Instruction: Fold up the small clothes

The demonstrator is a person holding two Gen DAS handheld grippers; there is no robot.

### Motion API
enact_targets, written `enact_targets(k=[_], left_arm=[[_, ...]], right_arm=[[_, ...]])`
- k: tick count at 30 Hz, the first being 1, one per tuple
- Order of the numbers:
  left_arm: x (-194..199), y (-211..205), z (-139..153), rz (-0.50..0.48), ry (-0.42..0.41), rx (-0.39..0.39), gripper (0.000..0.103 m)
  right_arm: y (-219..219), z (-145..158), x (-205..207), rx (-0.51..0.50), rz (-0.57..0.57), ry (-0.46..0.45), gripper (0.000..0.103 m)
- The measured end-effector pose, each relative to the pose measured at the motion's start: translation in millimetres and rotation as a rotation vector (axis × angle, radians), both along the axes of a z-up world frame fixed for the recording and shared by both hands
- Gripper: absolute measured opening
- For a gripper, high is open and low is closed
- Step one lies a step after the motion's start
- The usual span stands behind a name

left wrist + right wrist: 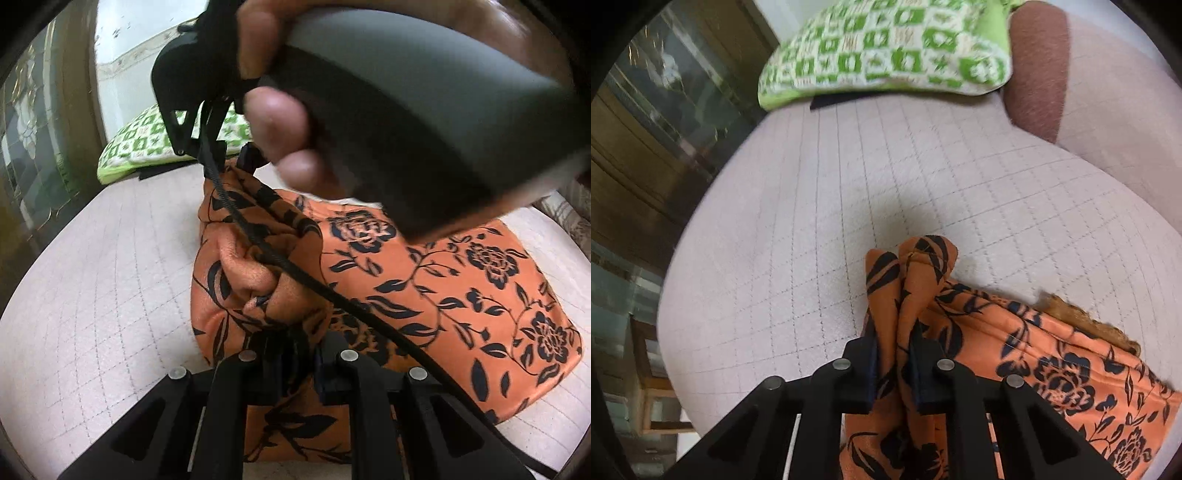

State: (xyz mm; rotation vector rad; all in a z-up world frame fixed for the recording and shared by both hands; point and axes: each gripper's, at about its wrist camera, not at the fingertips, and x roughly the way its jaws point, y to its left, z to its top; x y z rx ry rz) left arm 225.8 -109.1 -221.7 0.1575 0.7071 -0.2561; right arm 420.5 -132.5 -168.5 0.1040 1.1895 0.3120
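Note:
An orange garment with a black flower print (443, 280) lies partly folded on a pale quilted bed cover (110, 277). My left gripper (291, 347) is shut on a bunched edge of the garment near its left side. The right gripper (243, 158), held by a hand, crosses the top of the left wrist view and pinches the same edge farther back. In the right wrist view my right gripper (894, 354) is shut on a gathered fold of the garment (1052, 365), lifted a little off the cover (812, 221).
A green and white patterned pillow (886, 48) lies at the far edge of the bed, with a dark flat item under it. A brown cushion (1034, 74) sits at the right. A wooden cabinet with glass (646, 129) stands to the left.

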Motion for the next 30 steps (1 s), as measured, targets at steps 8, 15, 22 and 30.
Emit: enact_targets(k=[8, 15, 22, 30], left_arm=[[-18, -29, 3, -0.111, -0.041, 0.010, 0.013], [-36, -64, 10, -0.234, -0.068, -0.014, 0.013], [-54, -99, 10, -0.337, -0.057, -0.034, 0.013], [-67, -142, 8, -0.426, -0.041, -0.059, 0.013]], right_arm=[[-78, 21, -27, 0.129, -0.089, -0.054, 0.013], [-156, 24, -52, 0.226, -0.214, -0.089, 0.013], [-222, 5, -77, 0.321, -0.334, -0.110, 0.013], [-281, -6, -96, 0.330, -0.412, -0.114, 0.013]])
